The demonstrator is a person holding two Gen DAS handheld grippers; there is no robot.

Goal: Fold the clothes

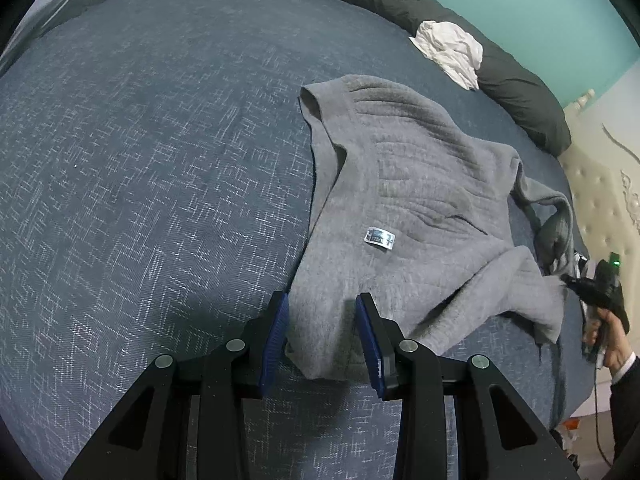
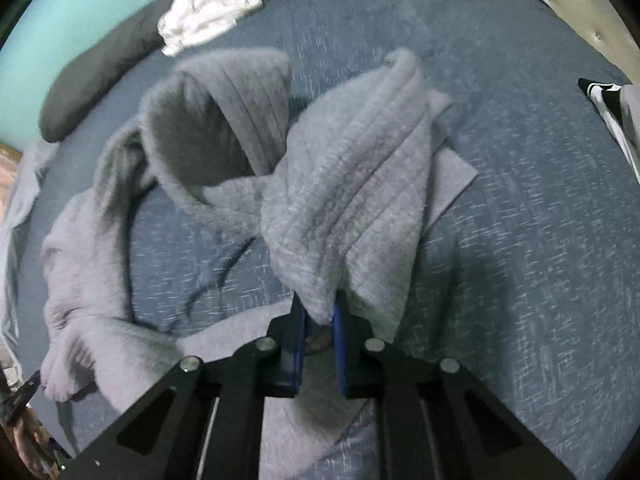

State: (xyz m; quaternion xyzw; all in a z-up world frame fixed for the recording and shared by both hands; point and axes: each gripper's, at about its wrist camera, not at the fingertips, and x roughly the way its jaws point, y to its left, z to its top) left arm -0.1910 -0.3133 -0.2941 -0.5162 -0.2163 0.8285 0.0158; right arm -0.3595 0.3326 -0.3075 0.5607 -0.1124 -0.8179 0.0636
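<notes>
A grey quilted sweater [image 1: 400, 184] lies spread on the blue bed cover [image 1: 140, 160], with a small white label [image 1: 379, 237] showing. My left gripper [image 1: 322, 308] stands open over its near hem, and the cloth lies flat between the blue pads without being pinched. My right gripper [image 2: 320, 320] is shut on a bunched fold of the sweater [image 2: 344, 184], which rises from the jaws in a lifted ridge. In the left wrist view the right gripper [image 1: 566, 279] appears at the far right edge, held by a hand, at the sweater's right side.
A crumpled white cloth [image 1: 448, 52] rests against a long dark bolster [image 1: 520, 88] at the far side of the bed. A cream tufted headboard [image 1: 600, 200] borders the right. A black-and-white striped garment [image 2: 608, 108] lies at the bed's right edge. Teal wall behind.
</notes>
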